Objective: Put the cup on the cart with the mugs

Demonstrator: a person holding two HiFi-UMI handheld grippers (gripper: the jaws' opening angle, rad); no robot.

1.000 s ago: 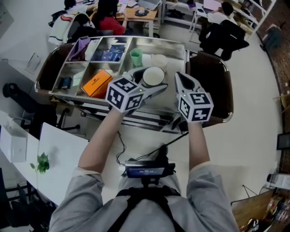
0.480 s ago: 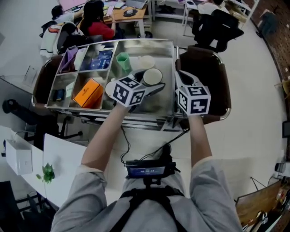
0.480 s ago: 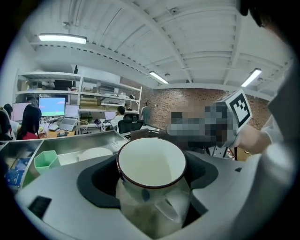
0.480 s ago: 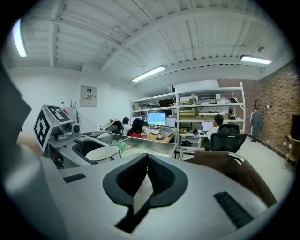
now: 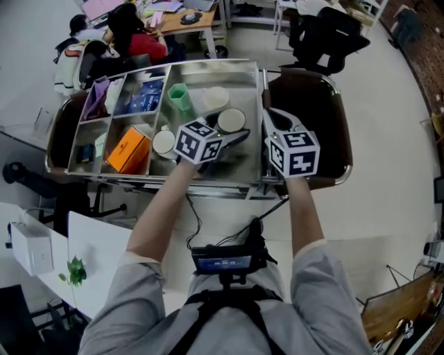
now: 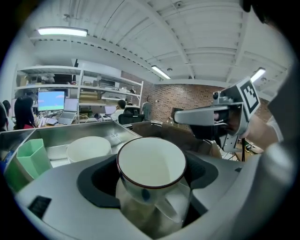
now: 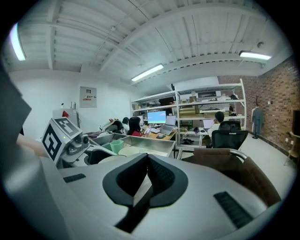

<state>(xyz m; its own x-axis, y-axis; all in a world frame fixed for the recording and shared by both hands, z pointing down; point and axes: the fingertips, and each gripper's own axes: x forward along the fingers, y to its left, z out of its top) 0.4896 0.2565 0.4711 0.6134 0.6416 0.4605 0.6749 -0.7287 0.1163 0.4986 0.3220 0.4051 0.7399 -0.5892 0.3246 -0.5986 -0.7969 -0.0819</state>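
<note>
My left gripper is shut on a white cup with a dark rim, held upright above the right compartment of the steel cart. In the left gripper view the cup fills the space between the jaws, handle towards the camera. A white mug stands in the cart left of my left hand, and another white vessel sits farther back beside a green cup. My right gripper hovers over the cart's right rim with its jaws shut and nothing in them; its pads meet.
The cart's left compartments hold an orange box, blue packets and purple items. A brown chair stands against the cart's right side. People sit at desks behind it. A white table lies near left.
Both grippers and the cup have moved forward over the cart's right compartment. The white mug at the left has come out from behind my left gripper.
</note>
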